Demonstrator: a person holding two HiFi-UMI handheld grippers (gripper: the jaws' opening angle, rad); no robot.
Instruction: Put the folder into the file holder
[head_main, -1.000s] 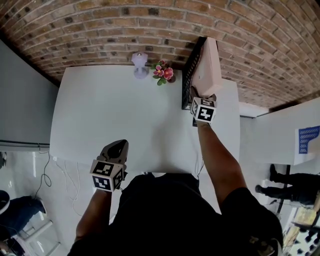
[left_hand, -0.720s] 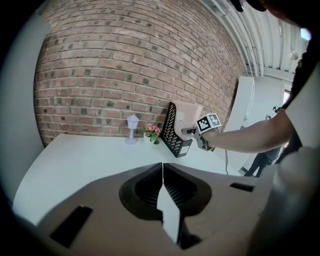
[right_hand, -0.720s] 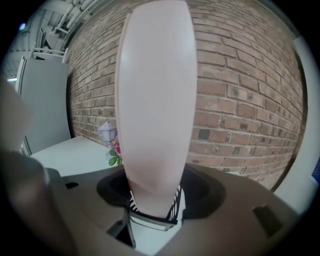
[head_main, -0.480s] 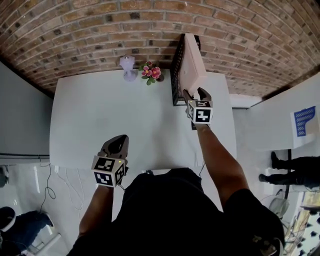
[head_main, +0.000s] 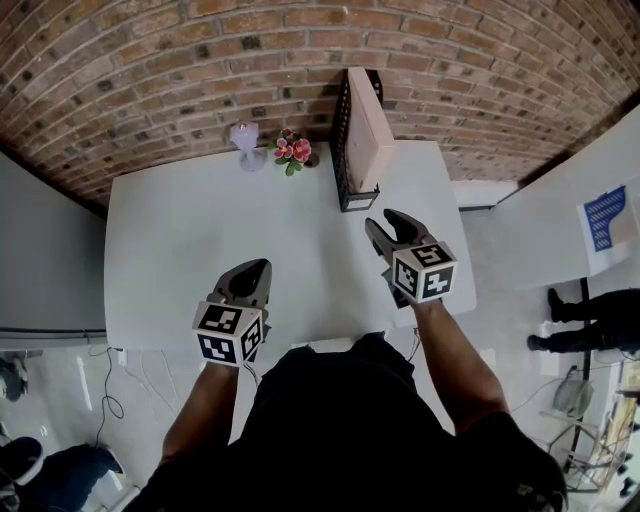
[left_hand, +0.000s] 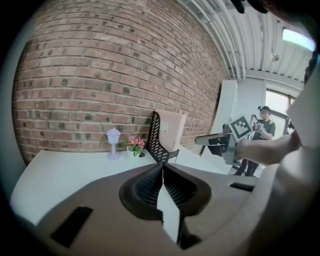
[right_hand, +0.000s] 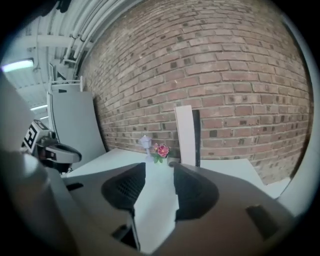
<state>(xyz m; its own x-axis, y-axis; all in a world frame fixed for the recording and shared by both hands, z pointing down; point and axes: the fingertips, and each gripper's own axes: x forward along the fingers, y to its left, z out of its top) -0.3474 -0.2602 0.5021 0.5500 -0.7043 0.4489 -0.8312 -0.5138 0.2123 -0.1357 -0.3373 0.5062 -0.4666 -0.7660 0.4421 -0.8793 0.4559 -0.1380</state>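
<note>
A pale beige folder (head_main: 369, 128) stands upright on its edge inside the black mesh file holder (head_main: 343, 150) at the table's far right, against the brick wall. My right gripper (head_main: 385, 220) hangs over the table a short way in front of the holder and clear of the folder. It is open; its jaws have just been closing and nothing is between them. From the right gripper view the folder (right_hand: 184, 134) and holder (right_hand: 196, 137) rise straight ahead. My left gripper (head_main: 253, 270) is shut and empty over the table's near left. Its own view shows the holder (left_hand: 156, 144) and folder (left_hand: 171, 131) beyond its tips.
A small lilac lamp (head_main: 244, 140) and a pot of pink flowers (head_main: 291, 150) stand by the wall left of the holder. The white table (head_main: 180, 230) ends close to the right of the holder. A person (head_main: 575, 330) stands on the floor at right.
My right gripper has drawn back from the folder's near end toward me and risen, its jaws narrower than before. The folder stays standing in the holder. The left gripper shifted slightly forward.
</note>
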